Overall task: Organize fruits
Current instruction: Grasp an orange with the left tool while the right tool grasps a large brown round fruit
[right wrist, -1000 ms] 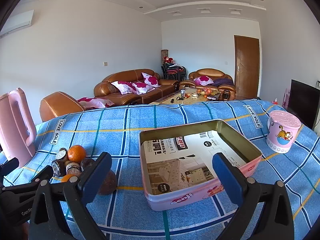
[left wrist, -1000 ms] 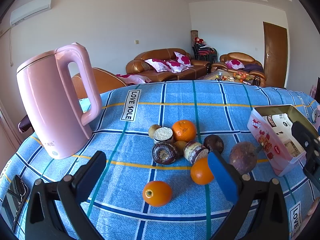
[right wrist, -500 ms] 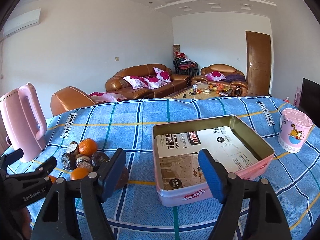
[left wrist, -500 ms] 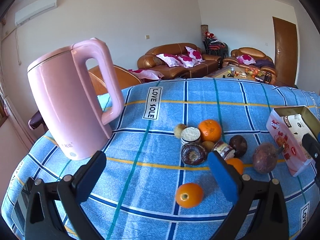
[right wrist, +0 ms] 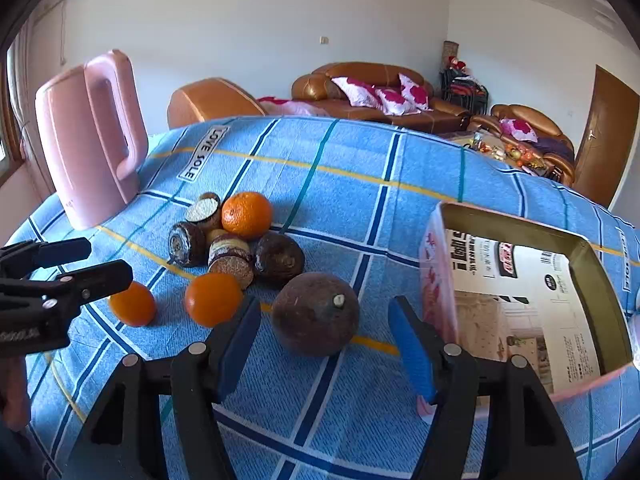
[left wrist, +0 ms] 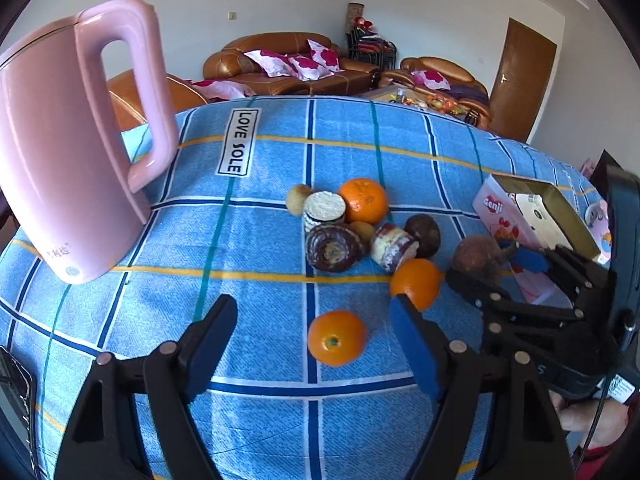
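A pile of fruit lies on the blue checked cloth: three oranges (left wrist: 336, 337) (left wrist: 416, 282) (left wrist: 363, 200), several dark brown and cut pieces (left wrist: 333, 247), and a big brown round fruit (right wrist: 316, 313). My left gripper (left wrist: 312, 348) is open, with the nearest orange between its fingertips. My right gripper (right wrist: 325, 344) is open around the big brown fruit, not touching it; it also shows in the left wrist view (left wrist: 516, 268). A pink tin box (right wrist: 436, 280), open and lined with paper, stands just right of it.
A tall pink kettle (left wrist: 76, 152) stands on the left of the table. A pink cup (left wrist: 598, 216) peeks out behind the tin. A dark phone (left wrist: 16, 392) lies at the table's near left edge. Sofas and a door are far behind.
Both grippers have moved in low toward the fruit. The right one swung left from the tin to straddle the big brown fruit. The left one now frames the nearest orange.
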`<action>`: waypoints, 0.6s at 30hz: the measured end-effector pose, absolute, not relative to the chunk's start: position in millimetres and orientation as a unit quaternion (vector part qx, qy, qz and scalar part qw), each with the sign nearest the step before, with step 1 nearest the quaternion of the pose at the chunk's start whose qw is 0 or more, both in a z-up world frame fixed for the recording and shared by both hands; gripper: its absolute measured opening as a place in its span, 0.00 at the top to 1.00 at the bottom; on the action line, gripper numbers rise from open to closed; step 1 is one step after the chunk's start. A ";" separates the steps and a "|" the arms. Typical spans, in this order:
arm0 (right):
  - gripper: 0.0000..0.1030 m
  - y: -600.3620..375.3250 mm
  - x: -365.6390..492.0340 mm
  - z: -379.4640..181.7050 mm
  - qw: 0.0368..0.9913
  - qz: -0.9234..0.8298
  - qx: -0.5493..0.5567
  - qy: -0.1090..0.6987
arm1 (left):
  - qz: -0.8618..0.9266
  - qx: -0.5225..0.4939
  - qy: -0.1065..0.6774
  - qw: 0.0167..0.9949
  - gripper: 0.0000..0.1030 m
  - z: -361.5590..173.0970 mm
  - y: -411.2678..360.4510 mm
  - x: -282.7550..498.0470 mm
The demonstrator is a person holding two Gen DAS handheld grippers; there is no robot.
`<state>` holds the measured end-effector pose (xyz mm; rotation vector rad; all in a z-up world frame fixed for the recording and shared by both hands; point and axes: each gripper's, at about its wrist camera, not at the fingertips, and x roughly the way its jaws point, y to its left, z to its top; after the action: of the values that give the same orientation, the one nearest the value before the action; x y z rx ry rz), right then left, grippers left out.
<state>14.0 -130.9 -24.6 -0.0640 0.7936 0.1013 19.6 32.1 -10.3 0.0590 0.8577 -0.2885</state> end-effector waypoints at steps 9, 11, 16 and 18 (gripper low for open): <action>0.49 -113.8 22.2 -33.3 0.906 0.017 -0.110 0.409 | -0.138 0.055 0.460 0.875 0.58 -35.0 20.9 32.0; 0.49 -117.4 18.5 -30.5 0.908 0.021 -0.101 0.406 | -0.133 0.069 0.452 0.880 0.66 -35.4 18.2 31.5; 0.49 -137.0 -7.6 -4.9 0.943 0.050 -0.033 0.327 | -0.137 0.044 0.440 0.886 0.68 -31.3 27.8 34.0; 0.49 -140.7 -13.4 3.3 0.952 0.054 -0.015 0.301 | -0.145 0.027 0.415 0.898 0.68 -24.2 31.7 30.6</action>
<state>-13.4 -140.7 3.3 -0.0309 0.6119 0.1093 30.6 31.7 -24.2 0.0567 0.8599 -0.2997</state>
